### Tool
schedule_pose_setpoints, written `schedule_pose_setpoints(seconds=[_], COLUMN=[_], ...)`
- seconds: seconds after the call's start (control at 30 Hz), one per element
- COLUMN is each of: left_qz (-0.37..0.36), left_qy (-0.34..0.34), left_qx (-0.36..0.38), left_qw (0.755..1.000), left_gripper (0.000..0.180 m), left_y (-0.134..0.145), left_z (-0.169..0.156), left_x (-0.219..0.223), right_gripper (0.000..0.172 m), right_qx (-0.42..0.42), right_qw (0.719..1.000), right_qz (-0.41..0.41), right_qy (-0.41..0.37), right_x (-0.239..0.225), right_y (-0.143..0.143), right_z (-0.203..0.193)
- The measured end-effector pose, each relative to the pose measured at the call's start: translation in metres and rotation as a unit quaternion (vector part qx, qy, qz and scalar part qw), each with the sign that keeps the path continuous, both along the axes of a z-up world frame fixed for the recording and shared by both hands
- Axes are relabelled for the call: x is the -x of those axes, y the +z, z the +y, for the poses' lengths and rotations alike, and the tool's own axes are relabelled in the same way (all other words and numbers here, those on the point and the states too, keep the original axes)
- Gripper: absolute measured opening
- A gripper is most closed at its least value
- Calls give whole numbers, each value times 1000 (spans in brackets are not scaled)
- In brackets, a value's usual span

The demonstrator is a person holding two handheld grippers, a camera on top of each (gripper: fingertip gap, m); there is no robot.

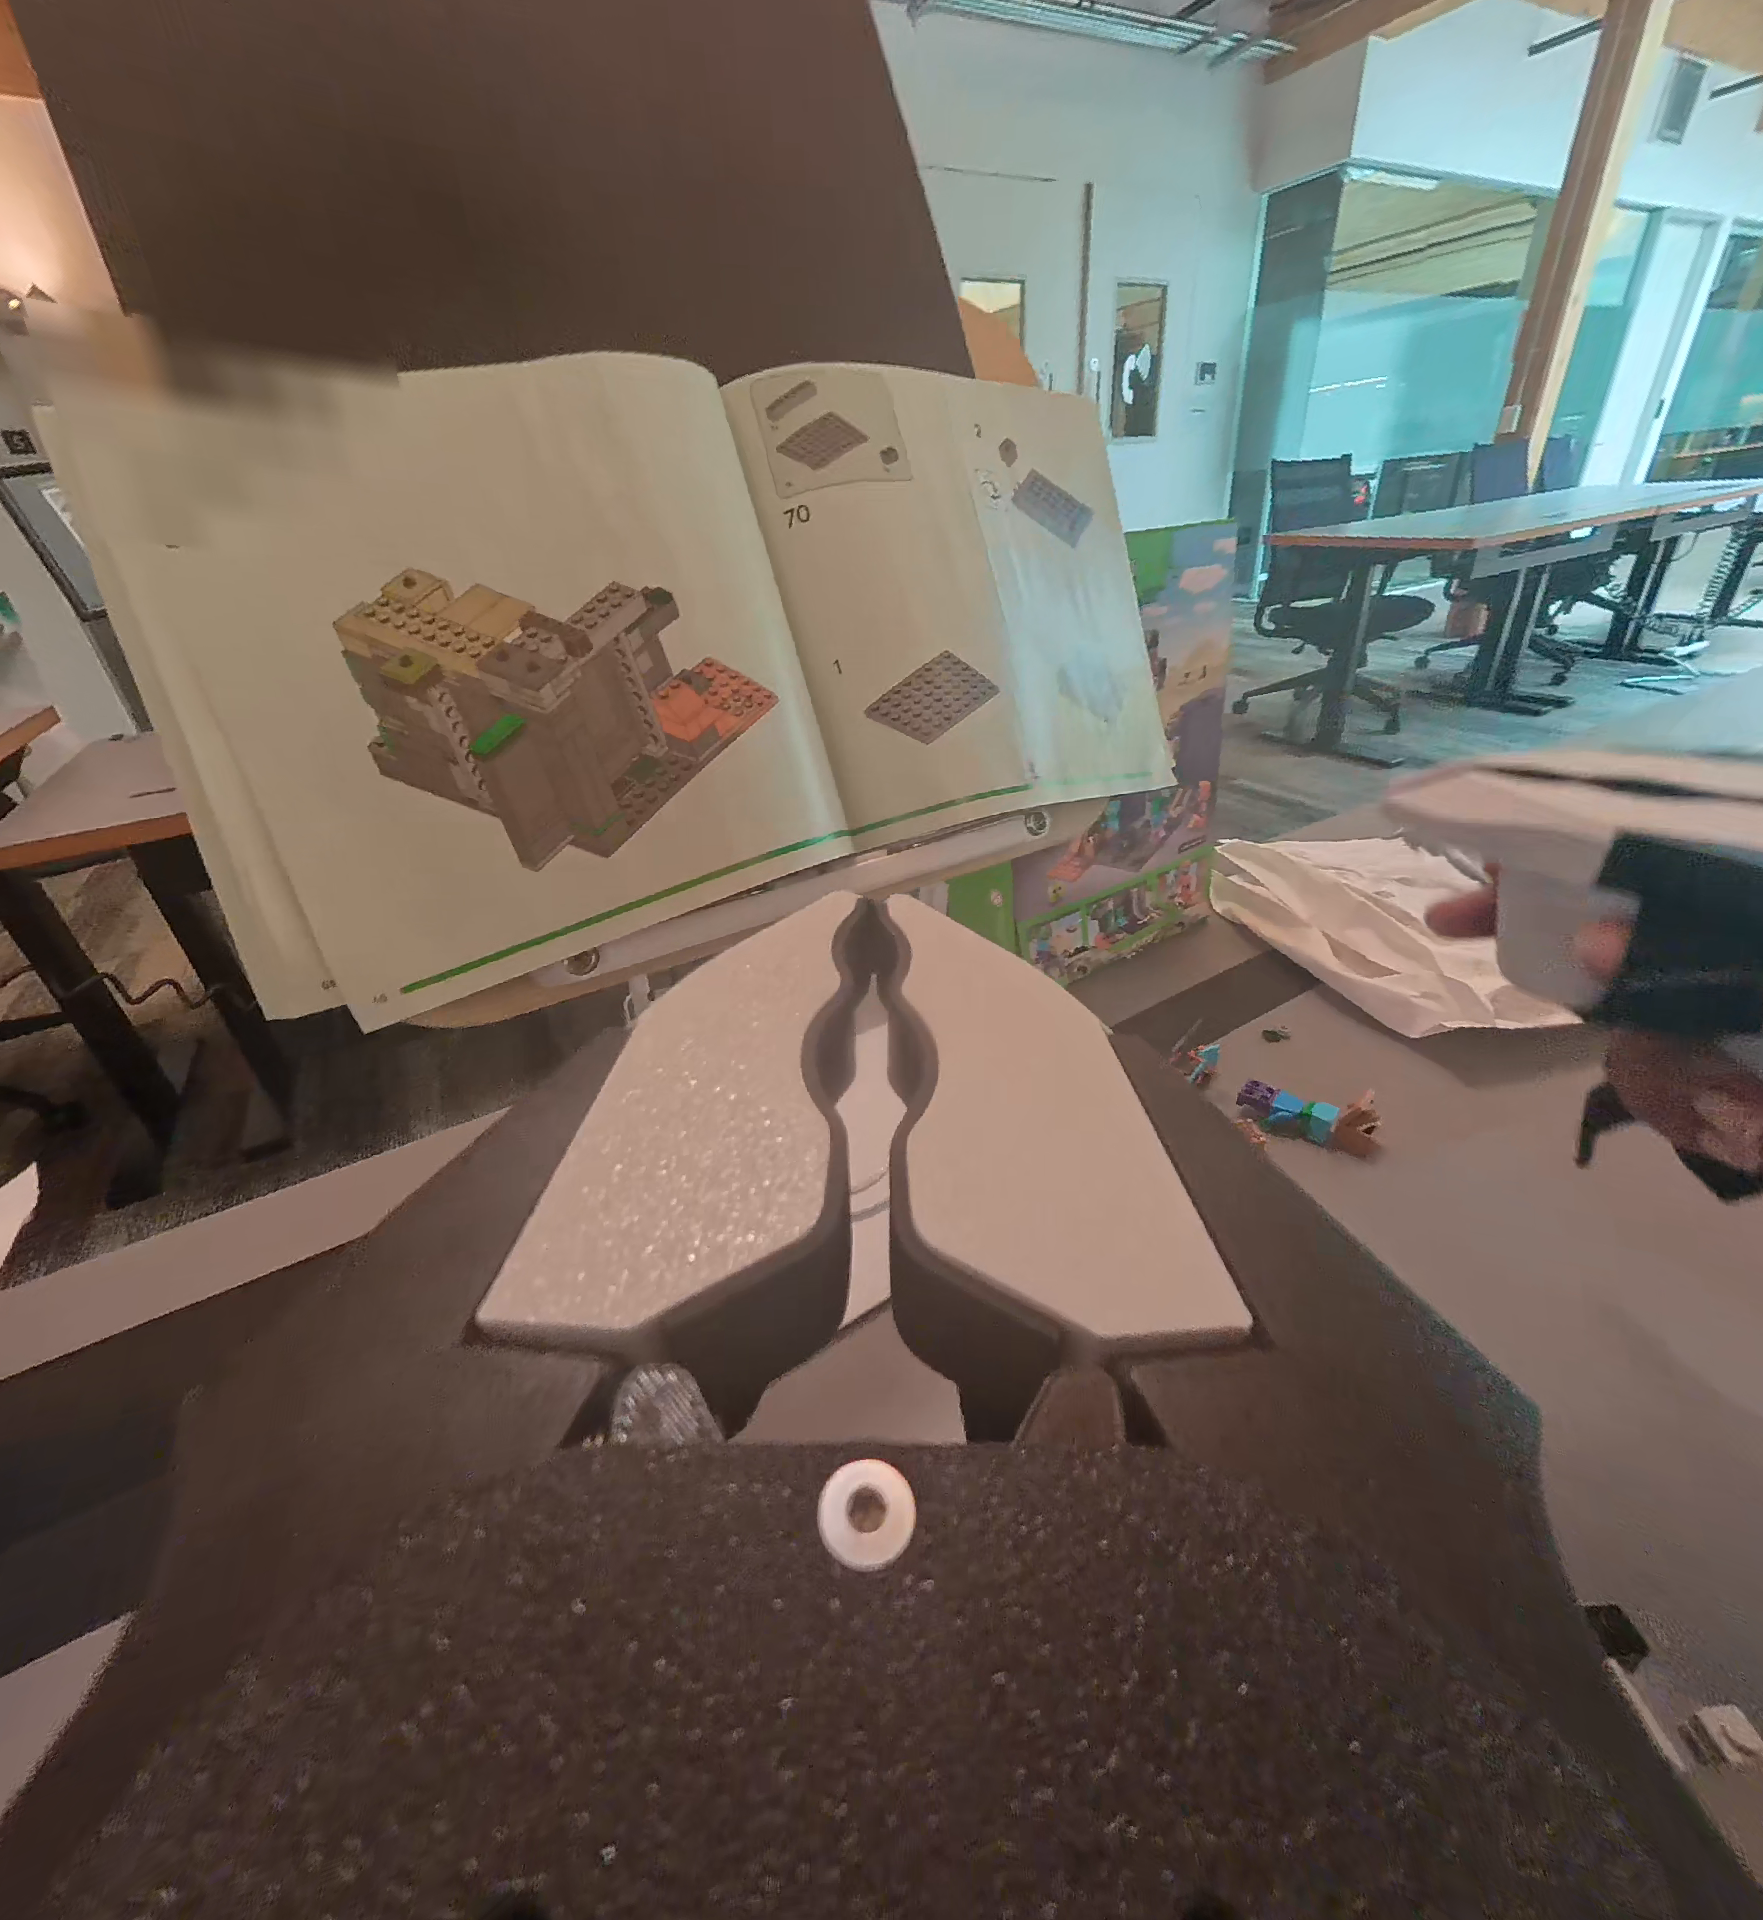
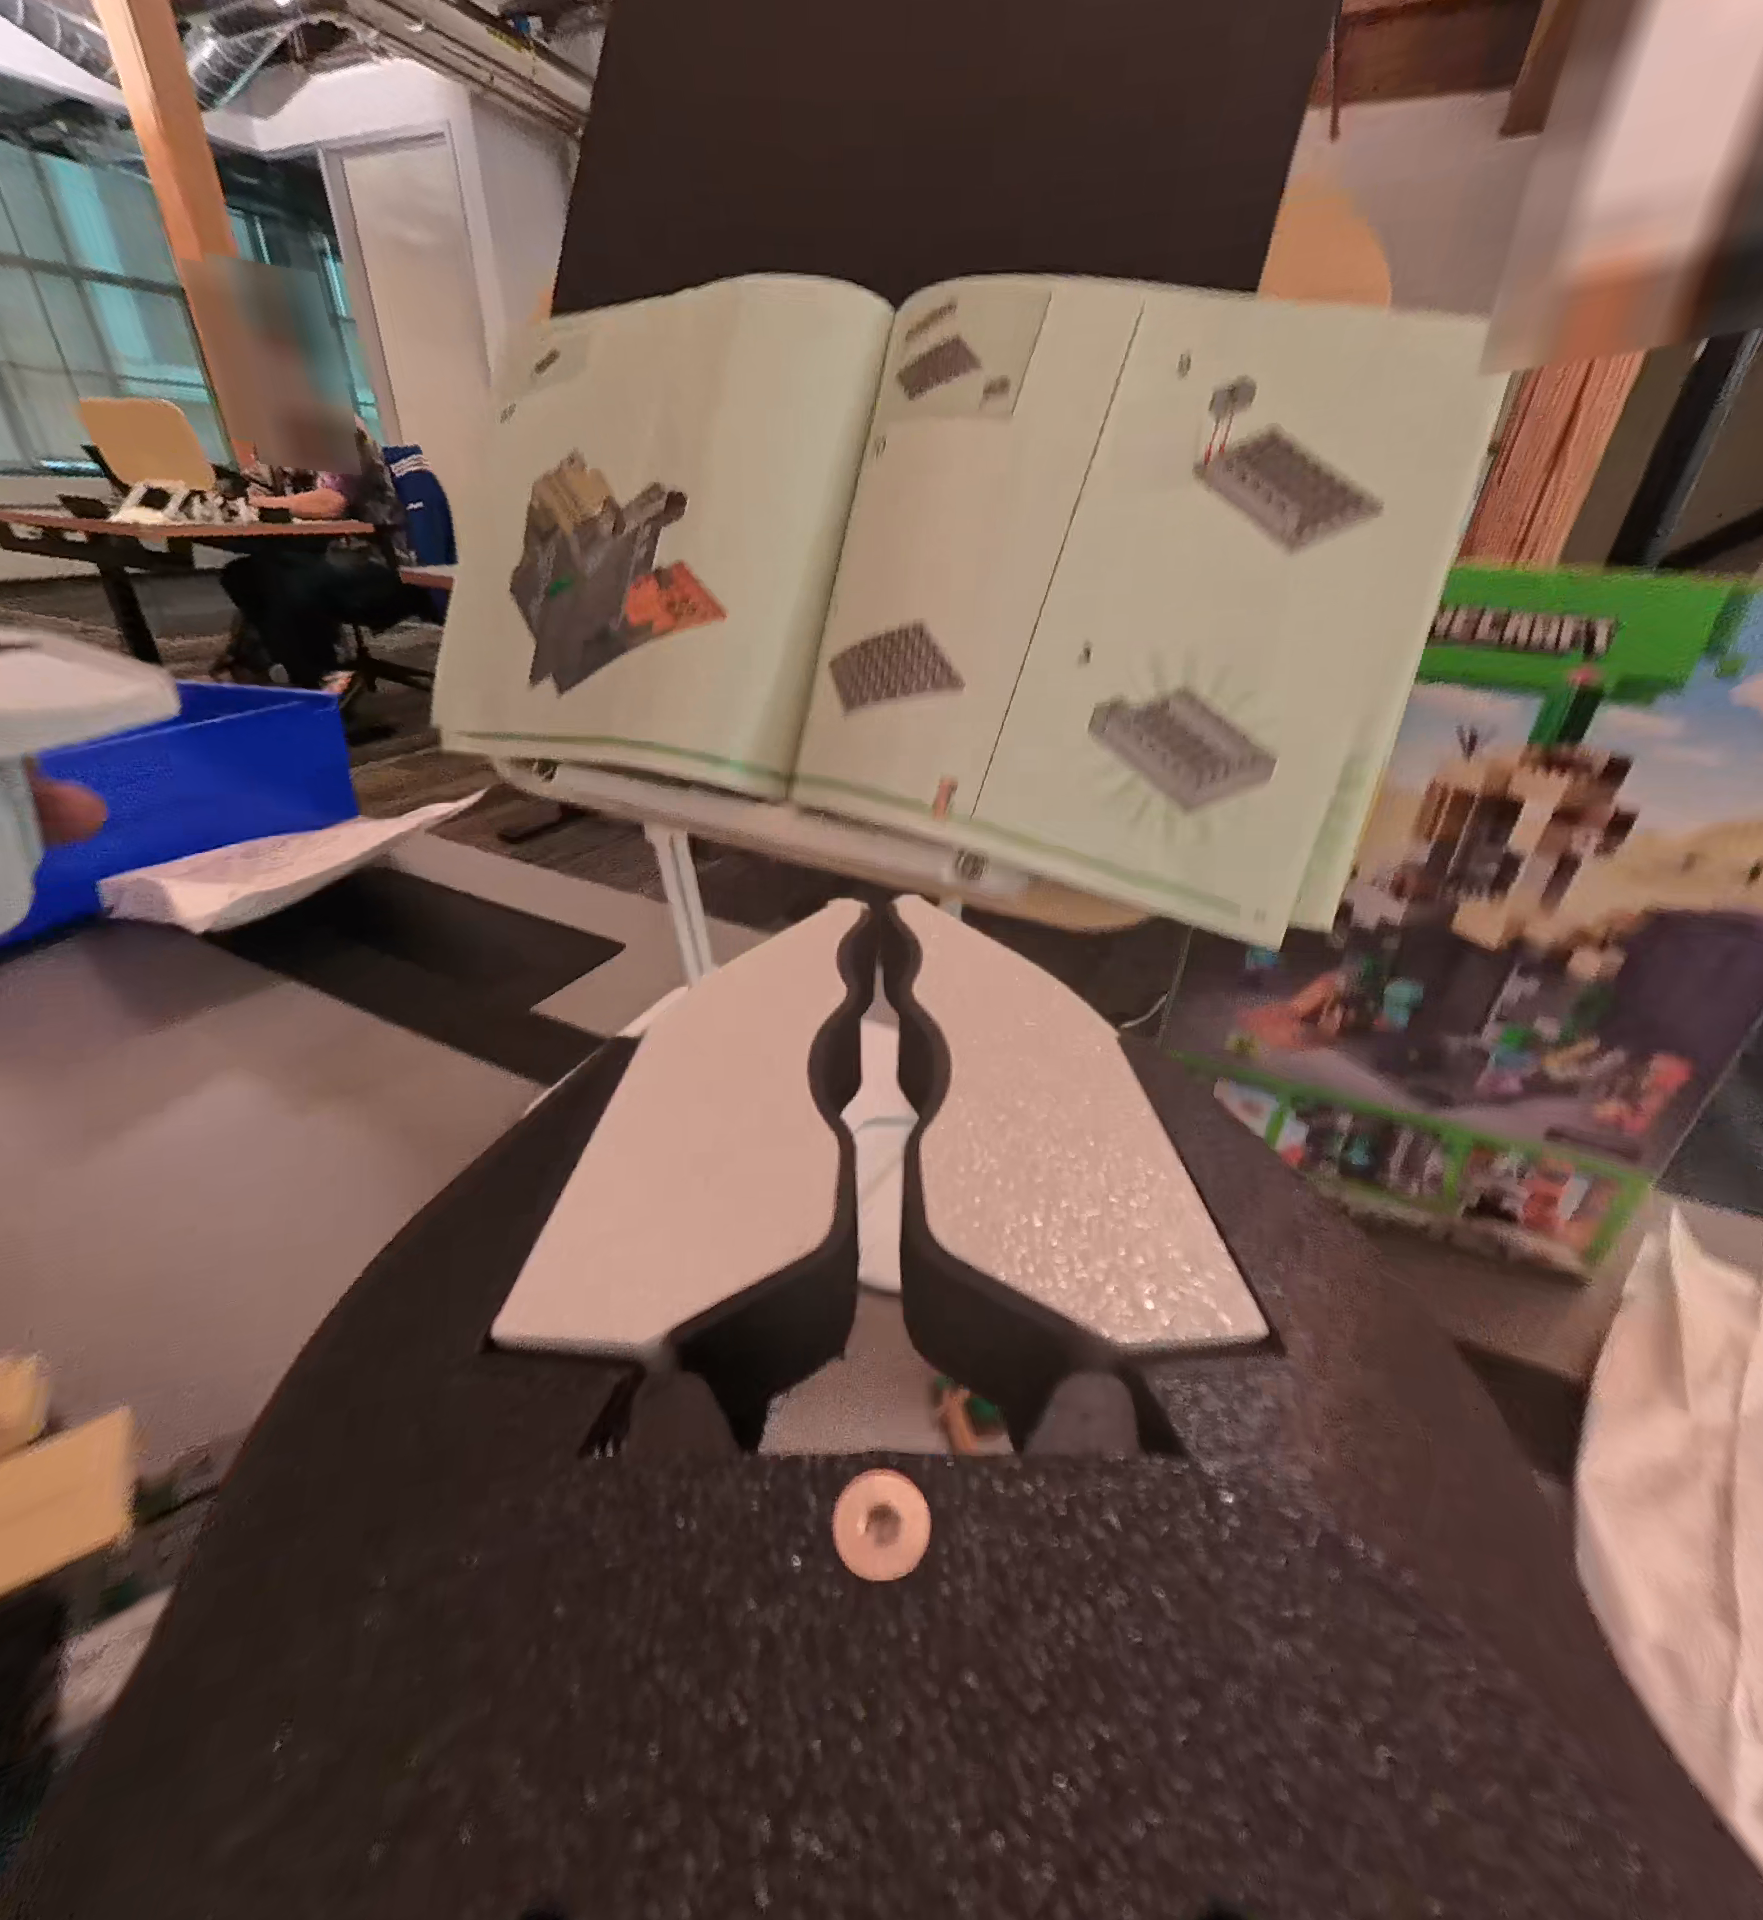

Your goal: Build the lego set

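The open instruction booklet [image 1: 586, 665] rests on a white stand in front of me; it also shows in the right wrist view [image 2: 960, 582]. My left gripper [image 1: 866, 912] is shut with nothing between its tips, raised just below the booklet's lower edge. My right gripper [image 2: 879, 912] is shut too, with nothing between its tips, also just below the booklet. The right gripper shows blurred at the right edge of the left wrist view [image 1: 1625, 883], and the left gripper at the left edge of the right wrist view [image 2: 4, 790]. A few small coloured lego figures [image 1: 1292, 1112] lie on the grey table [image 1: 1479, 1195].
The lego set's box [image 2: 1542, 914] stands right of the stand. A white paper bag [image 1: 1376, 935] lies on the table. A blue bin [image 2: 202, 769] sits at the left. Tan lego pieces [image 2: 15, 1475] lie near the left edge. Desks and chairs [image 1: 1479, 582] fill the room behind. Spacing between my two grippers at the tips: around 20 cm.
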State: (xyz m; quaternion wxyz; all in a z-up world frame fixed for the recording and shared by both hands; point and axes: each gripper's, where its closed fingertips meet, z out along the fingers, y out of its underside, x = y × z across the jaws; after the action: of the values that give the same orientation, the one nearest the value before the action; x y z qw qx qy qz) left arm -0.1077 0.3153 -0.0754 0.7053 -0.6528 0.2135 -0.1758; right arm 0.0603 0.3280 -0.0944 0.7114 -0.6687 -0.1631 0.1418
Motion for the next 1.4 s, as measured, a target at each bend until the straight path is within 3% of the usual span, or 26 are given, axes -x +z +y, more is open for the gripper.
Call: schedule_pose_setpoints(seconds=[0.13, 0.23, 0.37, 0.47, 0.6, 0.73, 0.87, 1.0, 1.1, 1.23, 1.4], left_qz=[-6, 0, 40, 122, 208, 276, 334, 346, 373, 352, 399], left_qy=[-22, -22, -5, 48, 79, 81, 45, -6, -35, -67, -54], left_qx=[-4, -24, -28, 2, 123, 276, 407, 511, 549, 559, 539], left_qw=[1000, 999, 999, 991, 967, 917, 849, 787, 747, 748, 740], left_gripper=[8, 11, 15, 17, 18, 17, 25, 34, 39, 37, 37], left_y=[16, 48, 78, 71, 20, -63, -144, -201, -224, -224, -230], left_z=[-12, -28, -46, -53, -67, -95, -128, -153, -164, -163, -158], left_x=[-1, 20, 83, 153, 245, 316, 357, 371, 376, 366, 370], right_gripper=[1, 2, 3, 1, 0, 1, 6, 12, 13, 12, 12], right_qx=[38, 54, 61, 60, 58, 56, 60, 50, 49, 48, 55], right_qw=[999, 998, 997, 996, 995, 996, 996, 997, 997, 997, 996], right_qz=[23, 7, -1, 5, 15, 12, 1, -14, -19, -27, -32], right_qy=[19, 25, 40, 62, 78, 75, 65, 57, 56, 54, 56], right_x=[-2, -6, -15, -18, -22, -28, -32, -31, -30, -31, -29], right_y=[-33, -48, -52, -56, -63, -66, -72, -72, -73, -75, -80], right_z=[-35, -54, -70, -75, -77, -78, -79, -81, -83, -84, -83])
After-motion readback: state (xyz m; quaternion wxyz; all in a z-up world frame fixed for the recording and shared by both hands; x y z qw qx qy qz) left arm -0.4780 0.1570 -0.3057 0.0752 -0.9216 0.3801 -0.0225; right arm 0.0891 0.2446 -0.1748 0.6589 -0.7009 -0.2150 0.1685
